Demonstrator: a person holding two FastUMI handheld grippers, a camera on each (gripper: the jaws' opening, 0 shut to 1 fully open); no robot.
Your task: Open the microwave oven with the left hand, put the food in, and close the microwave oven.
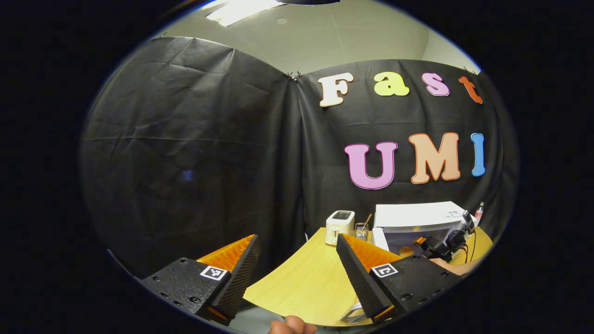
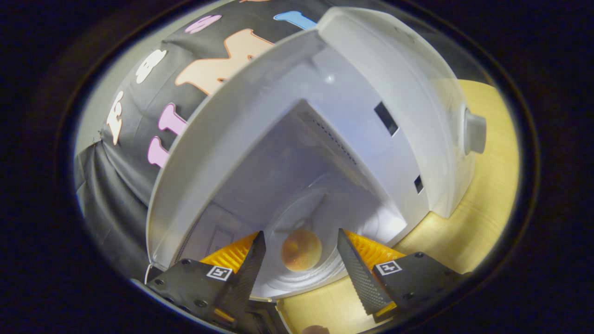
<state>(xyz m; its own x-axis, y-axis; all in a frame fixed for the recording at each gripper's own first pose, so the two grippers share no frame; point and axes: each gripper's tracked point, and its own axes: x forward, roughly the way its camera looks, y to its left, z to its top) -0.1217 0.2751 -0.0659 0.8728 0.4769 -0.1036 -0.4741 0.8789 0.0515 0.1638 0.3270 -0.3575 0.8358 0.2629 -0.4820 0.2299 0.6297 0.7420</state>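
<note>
Left gripper view: left gripper [image 1: 297,273] spread wide, holding nothing, raised over the near-left edge of the wooden table [image 1: 301,283], bare wood ahead. Further right, toaster [image 1: 339,226] near the back edge, then a small wire rack [image 1: 361,230], then the white microwave [image 1: 417,215] with door swung open. In front of its mouth, the right gripper [image 1: 443,246] and a hand behind it.

Right gripper view: right gripper [image 2: 301,264] spread wide, 2 fingers flanking but apart from a round bun [image 2: 301,250] resting on the turntable plate [image 2: 320,273] inside the cavity. Right of that, control knob [image 2: 474,132], then bare tabletop beyond.
</note>
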